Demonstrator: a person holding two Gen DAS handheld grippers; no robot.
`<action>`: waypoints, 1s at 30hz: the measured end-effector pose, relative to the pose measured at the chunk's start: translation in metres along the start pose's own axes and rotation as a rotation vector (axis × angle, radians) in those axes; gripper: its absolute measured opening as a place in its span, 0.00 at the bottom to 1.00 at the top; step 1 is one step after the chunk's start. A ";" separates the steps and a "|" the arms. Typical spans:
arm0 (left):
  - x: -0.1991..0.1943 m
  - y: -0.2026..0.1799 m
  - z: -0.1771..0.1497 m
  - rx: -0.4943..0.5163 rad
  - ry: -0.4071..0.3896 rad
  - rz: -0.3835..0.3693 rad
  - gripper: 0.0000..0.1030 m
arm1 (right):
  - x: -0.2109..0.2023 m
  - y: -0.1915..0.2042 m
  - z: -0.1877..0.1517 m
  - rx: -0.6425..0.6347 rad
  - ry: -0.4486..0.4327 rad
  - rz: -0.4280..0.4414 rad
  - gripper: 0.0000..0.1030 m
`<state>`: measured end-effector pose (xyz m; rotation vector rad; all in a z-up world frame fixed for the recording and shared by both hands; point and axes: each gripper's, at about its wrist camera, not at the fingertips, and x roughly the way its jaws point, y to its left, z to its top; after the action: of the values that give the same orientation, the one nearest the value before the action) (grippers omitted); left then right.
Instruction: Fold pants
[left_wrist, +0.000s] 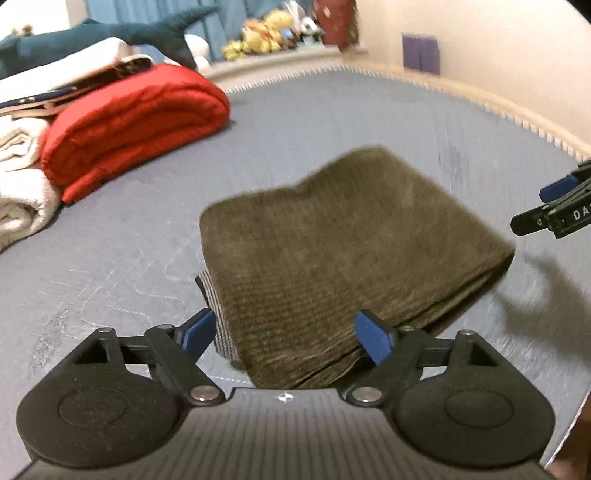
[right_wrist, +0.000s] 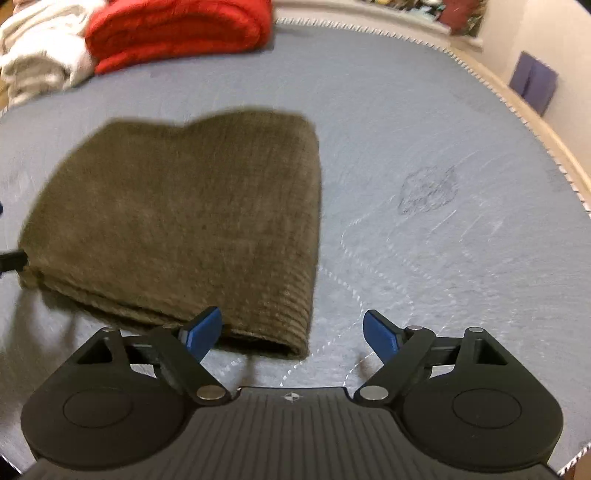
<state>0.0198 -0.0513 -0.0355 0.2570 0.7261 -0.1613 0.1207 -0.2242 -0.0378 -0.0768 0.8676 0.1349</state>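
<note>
The olive-brown corduroy pants (left_wrist: 332, 251) lie folded into a thick rectangle on the grey-blue bed surface (left_wrist: 110, 266). My left gripper (left_wrist: 286, 328) is open, its blue fingertips on either side of the near corner of the bundle, not closed on it. In the right wrist view the pants (right_wrist: 184, 221) lie to the left. My right gripper (right_wrist: 293, 330) is open and empty, just above the bed at the bundle's near right corner. The right gripper's tips also show at the right edge of the left wrist view (left_wrist: 554, 206).
A folded red blanket (left_wrist: 133, 125) and white towels (left_wrist: 18, 177) are stacked at the far left, with a plush shark (left_wrist: 92, 37) behind. The bed's cream edge (left_wrist: 480, 99) curves along the far right by the wall. Soft toys (left_wrist: 258, 33) sit on a back ledge.
</note>
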 end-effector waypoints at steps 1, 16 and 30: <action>-0.003 -0.002 0.001 -0.016 -0.018 -0.009 0.93 | -0.011 0.001 0.003 0.019 -0.028 0.002 0.84; -0.017 -0.029 0.006 -0.275 0.058 0.073 0.99 | -0.034 0.009 -0.022 0.126 -0.094 -0.049 0.99; 0.016 -0.043 0.003 -0.266 0.115 0.080 0.99 | -0.017 0.027 -0.013 0.035 -0.088 0.032 0.99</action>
<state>0.0236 -0.0940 -0.0518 0.0411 0.8406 0.0266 0.0961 -0.2003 -0.0334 -0.0240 0.7831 0.1515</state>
